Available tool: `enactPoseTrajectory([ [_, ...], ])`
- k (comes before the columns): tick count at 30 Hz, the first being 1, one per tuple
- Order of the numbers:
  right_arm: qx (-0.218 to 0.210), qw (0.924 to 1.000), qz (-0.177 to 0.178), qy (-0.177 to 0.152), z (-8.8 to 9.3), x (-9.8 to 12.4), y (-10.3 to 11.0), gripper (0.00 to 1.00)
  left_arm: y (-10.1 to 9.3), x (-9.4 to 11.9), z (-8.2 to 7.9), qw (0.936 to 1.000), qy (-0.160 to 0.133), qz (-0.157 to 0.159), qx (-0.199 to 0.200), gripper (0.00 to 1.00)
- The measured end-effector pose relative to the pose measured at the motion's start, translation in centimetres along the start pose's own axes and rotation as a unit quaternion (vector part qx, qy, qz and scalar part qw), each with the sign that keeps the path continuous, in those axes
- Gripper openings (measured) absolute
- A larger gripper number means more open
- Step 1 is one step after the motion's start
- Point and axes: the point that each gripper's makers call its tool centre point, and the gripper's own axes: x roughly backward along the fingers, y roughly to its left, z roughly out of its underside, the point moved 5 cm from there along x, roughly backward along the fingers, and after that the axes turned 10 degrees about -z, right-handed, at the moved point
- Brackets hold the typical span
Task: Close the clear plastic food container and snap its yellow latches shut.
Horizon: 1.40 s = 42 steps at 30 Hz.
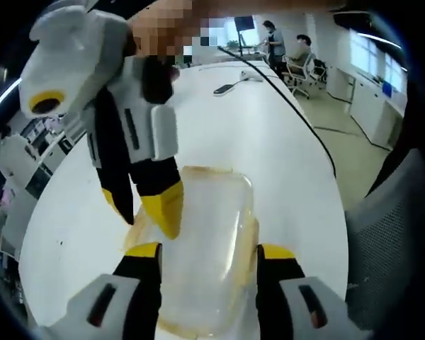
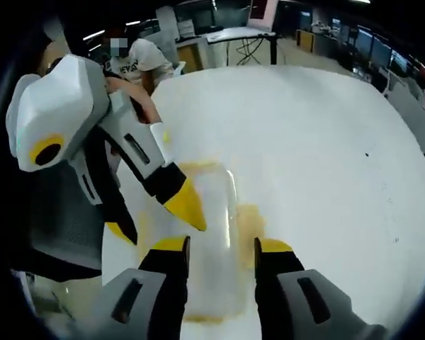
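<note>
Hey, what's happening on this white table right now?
A person is working two handheld claws over a clear plastic food container with yellow latches on a white table. The left claw straddles the container, open. The right claw also sits open over it from the opposite side, one yellow tip on the lid.

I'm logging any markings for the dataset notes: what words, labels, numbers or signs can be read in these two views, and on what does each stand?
None can be read for sure.
Dark lettering on the white shirt of the person beyond the table: too blurred to read.
The clear container with its yellow latches, and both grippers, carry no visible text.
</note>
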Motion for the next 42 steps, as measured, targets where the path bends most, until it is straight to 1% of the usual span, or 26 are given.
enactPoseTrajectory([
  [2, 0.016, 0.9997, 0.003, 0.018, 0.1, -0.3, -0.2, 0.32, 0.0, 0.0, 0.0, 1.0, -0.001, -0.001, -0.001, 0.49],
  [3, 0.01, 0.9999, -0.002, 0.008, -0.2, -0.3, 0.0, 0.31, 0.0, 0.0, 0.0, 1.0, -0.001, -0.002, -0.003, 0.49],
  [4, 0.014, 0.9998, -0.006, 0.009, -0.3, -0.4, 0.1, 0.32, 0.0, 0.0, 0.0, 1.0, 0.0, -0.004, -0.004, 0.5],
  [7, 0.017, 0.9997, -0.014, 0.014, -0.4, -0.5, 0.0, 0.33, -0.3, -0.1, 0.2, 0.9998, 0.001, -0.006, -0.016, 0.51],
  [11, 0.007, 0.9991, -0.033, 0.027, -0.4, -0.7, -0.3, 0.34, -0.2, -0.1, 0.2, 0.9998, 0.002, -0.006, -0.017, 0.51],
  [12, 0.007, 0.9987, -0.037, 0.034, -0.5, -0.7, -0.3, 0.34, -0.2, -0.1, 0.2, 0.9998, 0.002, -0.006, -0.017, 0.51],
  [14, 0.022, 0.9973, -0.043, 0.056, -0.7, -0.8, -0.2, 0.34, -0.1, -0.1, 0.1, 0.9999, 0.003, -0.006, -0.011, 0.5],
  [16, 0.019, 0.9964, -0.052, 0.065, -0.9, -1.0, -0.4, 0.35, 0.0, -0.2, 0.0, 1.0, 0.004, -0.004, -0.001, 0.5],
  [18, 0.005, 0.9956, -0.067, 0.066, -0.7, -1.1, -0.6, 0.35, 0.0, -0.2, 0.1, 1.0, 0.004, -0.001, -0.004, 0.5],
  [21, -0.002, 0.9947, -0.086, 0.057, -0.4, -1.2, -0.9, 0.35, 0.0, -0.2, 0.1, 1.0, -0.001, 0.002, -0.008, 0.49],
  [23, 0.006, 0.9943, -0.089, 0.058, -0.4, -1.2, -0.8, 0.34, 0.0, -0.3, 0.0, 0.9999, -0.003, 0.003, -0.014, 0.49],
  [25, 0.01, 0.9937, -0.089, 0.067, -0.5, -1.3, -0.7, 0.34, 0.0, -0.4, 0.0, 0.9999, -0.001, 0.002, -0.014, 0.48],
  [27, 0.019, 0.9921, -0.088, 0.087, -0.7, -1.4, -0.7, 0.33, 0.0, -0.4, 0.0, 0.9999, -0.001, 0.002, -0.013, 0.48],
  [29, 0.017, 0.9907, -0.092, 0.099, -0.9, -1.5, -0.7, 0.33, 0.0, -0.4, 0.1, 0.9999, -0.003, 0.003, -0.014, 0.47],
  [32, 0.013, 0.9891, -0.096, 0.111, -1.0, -1.6, -0.8, 0.32, 0.0, -0.5, 0.2, 0.9998, -0.011, 0.001, -0.015, 0.46],
  [33, 0.009, 0.9888, -0.096, 0.114, -0.9, -1.6, -0.9, 0.32, -0.2, -0.4, 0.0, 0.9993, -0.023, 0.01, -0.029, 0.45],
  [34, 0.005, 0.9886, -0.1, 0.113, -0.9, -1.6, -0.9, 0.32, 0.2, -0.1, -0.1, 0.9997, -0.012, 0.001, -0.019, 0.45],
  [37, 0.001, 0.9876, -0.104, 0.118, -0.9, -1.7, -0.8, 0.31, 0.0, -0.5, -0.1, 0.9997, -0.008, 0.005, -0.024, 0.44],
  [38, 0.006, 0.9867, -0.101, 0.127, -1.0, -1.7, -0.7, 0.31, 0.0, -0.5, -0.1, 0.9997, -0.008, 0.005, -0.023, 0.44],
  [41, 0.001, 0.9824, -0.091, 0.163, -1.3, -2.0, -0.6, 0.3, 0.0, -0.6, 0.0, 0.9997, -0.009, 0.006, -0.021, 0.44],
  [42, 0.0, 0.982, -0.091, 0.165, -1.4, -2.0, -0.6, 0.3, 0.0, -0.6, 0.0, 0.9997, -0.009, 0.006, -0.02, 0.44],
])
